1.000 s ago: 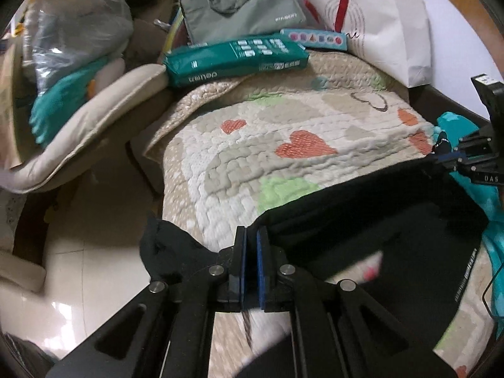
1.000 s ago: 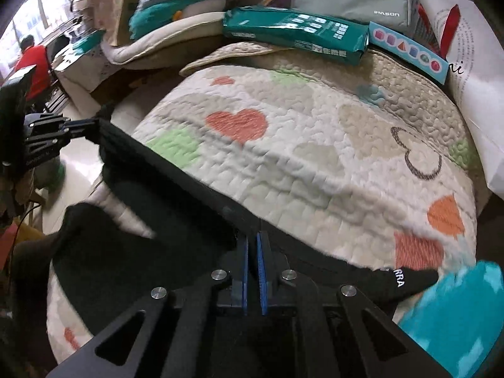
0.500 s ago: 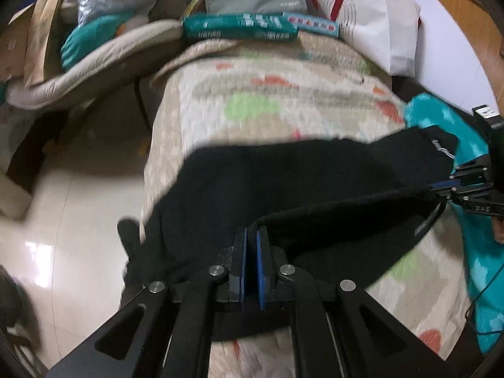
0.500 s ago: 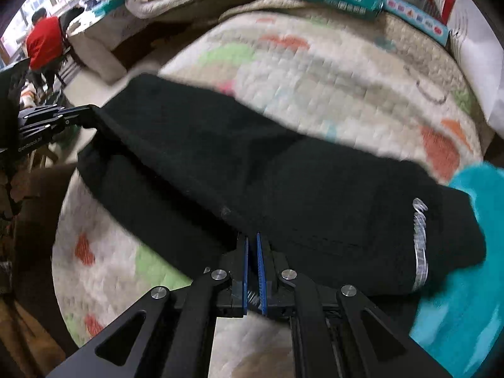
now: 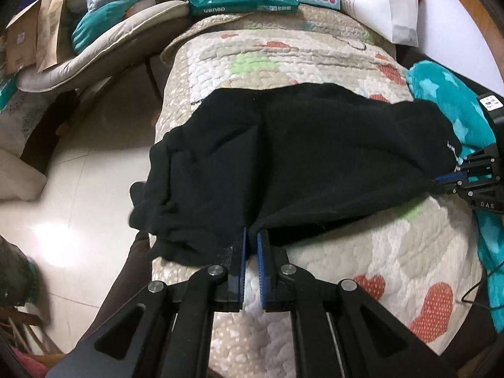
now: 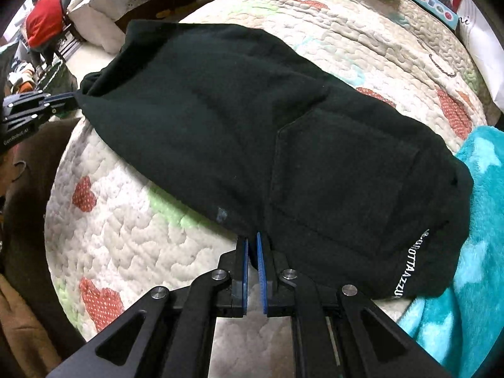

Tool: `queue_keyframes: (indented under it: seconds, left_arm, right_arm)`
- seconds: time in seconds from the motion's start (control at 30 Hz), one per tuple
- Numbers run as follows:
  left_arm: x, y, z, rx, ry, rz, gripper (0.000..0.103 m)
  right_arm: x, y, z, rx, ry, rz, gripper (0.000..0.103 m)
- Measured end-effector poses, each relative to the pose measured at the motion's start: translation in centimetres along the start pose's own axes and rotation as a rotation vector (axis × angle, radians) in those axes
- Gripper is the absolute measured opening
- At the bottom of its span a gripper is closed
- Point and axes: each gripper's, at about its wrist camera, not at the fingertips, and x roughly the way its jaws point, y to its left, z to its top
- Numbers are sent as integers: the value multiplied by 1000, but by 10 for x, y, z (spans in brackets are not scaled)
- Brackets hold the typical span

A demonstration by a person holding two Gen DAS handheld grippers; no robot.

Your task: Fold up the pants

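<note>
Black pants [image 5: 315,157] lie folded across a heart-patterned quilt [image 5: 378,267], their left end drooping over the bed's edge. My left gripper [image 5: 251,236] pinches the near hem of the pants; its jaws are just opening, the cloth still at its tips. In the right wrist view the pants [image 6: 252,126] show a pocket and white lettering by the waistband. My right gripper [image 6: 252,239] holds the near edge the same way, its jaws starting to open with fabric between the pads. Each gripper shows in the other's view: right gripper [image 5: 441,182], left gripper [image 6: 60,99].
A teal star blanket [image 5: 447,100] lies along the bed's right side. A green box [image 5: 242,1], a grey bag and a white bag [image 5: 378,0] crowd the far end. Tiled floor [image 5: 78,189] is on the left. A person in red [image 6: 42,22] sits far off.
Both grippers drew the held edge back over the pants and down toward the near side. The pants now lie doubled flat on the quilt. The pads have parted slightly.
</note>
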Motion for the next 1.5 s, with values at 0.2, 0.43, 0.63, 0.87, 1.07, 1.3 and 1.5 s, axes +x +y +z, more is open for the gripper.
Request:
queue_keyframes:
  seconds: [0.2, 0.43, 0.63, 0.87, 1.07, 1.3, 1.5]
  left_arm:
    - [-12, 4, -9, 33, 35, 117, 14]
    - [-45, 43, -17, -135, -18, 40, 31]
    - [-50, 69, -14, -328, -57, -77, 32]
    - [-56, 75, -16, -383, -84, -108, 32]
    - [-49, 92, -17, -468, -79, -130, 32]
    - [-36, 107, -7, -558, -74, -147, 33]
    - [-20, 115, 16, -617, -114, -126, 38]
  right_arm:
    - [-16, 0, -12, 9, 0, -33, 34]
    - [-95, -54, -7, 176, -204, -132, 73]
    - [-57, -139, 16, 426, -86, -314, 80]
    - [-17, -158, 15, 553, -80, -240, 44]
    - [-35, -165, 14, 502, -43, -491, 31]
    - [-30, -181, 10, 520, 3, -546, 47]
    - [-44, -157, 14, 396, 15, -595, 63]
